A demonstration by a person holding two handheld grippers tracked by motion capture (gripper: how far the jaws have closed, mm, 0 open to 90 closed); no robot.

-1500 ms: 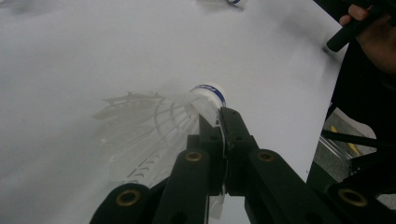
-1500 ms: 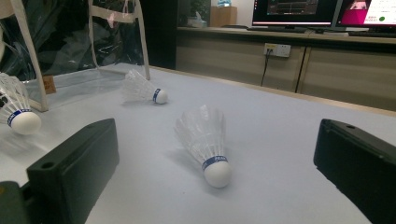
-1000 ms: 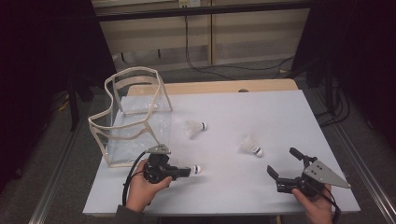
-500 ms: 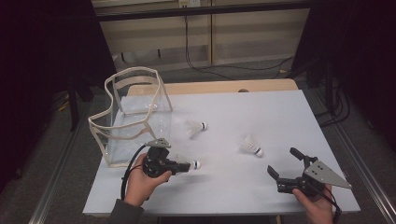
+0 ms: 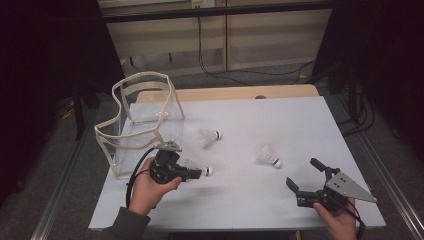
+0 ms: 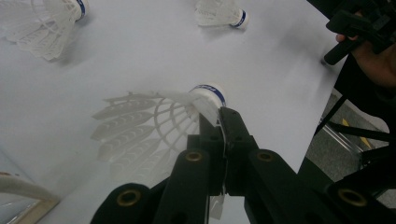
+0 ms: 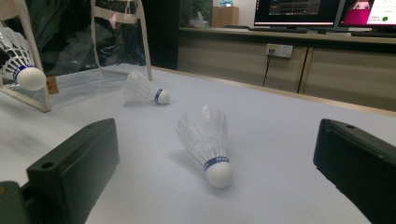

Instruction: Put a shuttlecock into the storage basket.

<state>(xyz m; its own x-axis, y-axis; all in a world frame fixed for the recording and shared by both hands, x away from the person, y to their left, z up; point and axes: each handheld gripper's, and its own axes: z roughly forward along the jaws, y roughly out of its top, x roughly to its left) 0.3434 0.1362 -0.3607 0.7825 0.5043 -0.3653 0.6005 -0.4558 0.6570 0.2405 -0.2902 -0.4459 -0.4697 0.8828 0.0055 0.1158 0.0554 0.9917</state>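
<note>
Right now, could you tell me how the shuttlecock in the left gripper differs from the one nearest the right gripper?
The held shuttlecock is clamped by its feathers in the left gripper; the free shuttlecock lies loose on the table, before the open right gripper. Both are white with blue bands.

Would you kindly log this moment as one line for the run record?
left claw: shut on shuttlecock | right claw: open, empty | two loose shuttlecocks on table | clear bin at left

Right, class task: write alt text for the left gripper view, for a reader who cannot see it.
The left gripper is shut on a white shuttlecock, pinching its skirt just behind the cork above a pale table. Two more shuttlecocks lie farther off.
</note>
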